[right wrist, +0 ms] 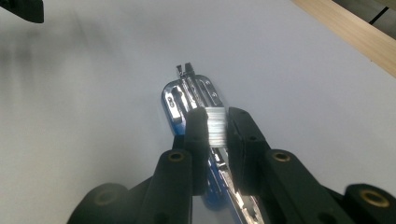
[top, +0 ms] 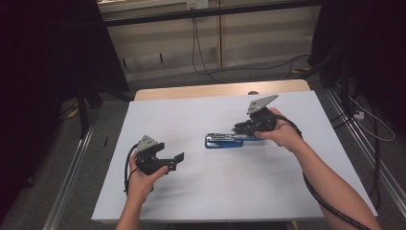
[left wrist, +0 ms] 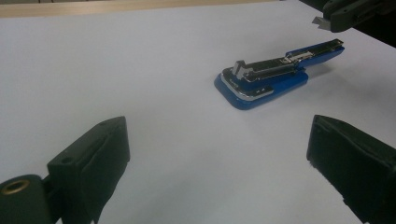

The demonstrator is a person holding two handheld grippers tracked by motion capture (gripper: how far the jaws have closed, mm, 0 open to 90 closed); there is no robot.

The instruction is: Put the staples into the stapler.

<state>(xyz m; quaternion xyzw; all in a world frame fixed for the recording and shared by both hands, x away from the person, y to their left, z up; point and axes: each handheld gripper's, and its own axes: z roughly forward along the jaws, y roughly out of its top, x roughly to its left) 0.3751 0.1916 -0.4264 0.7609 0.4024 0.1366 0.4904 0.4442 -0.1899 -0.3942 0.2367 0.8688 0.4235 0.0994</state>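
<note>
The right gripper's (right wrist: 216, 128) fingers (right wrist: 198, 135) pinch a silvery strip of staples (right wrist: 215, 127) just above the open blue stapler (top: 225, 140), which lies near the middle of the white surface (top: 215, 191), toward its right edge. The left gripper's (top: 173, 160) fingers stand wide apart, empty, nearer the left edge.

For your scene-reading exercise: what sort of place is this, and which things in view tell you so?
Probably a lab or recording workspace: a white-covered table framed by dark curtains, cables trailing across the floor, and metal rails beside it.
</note>
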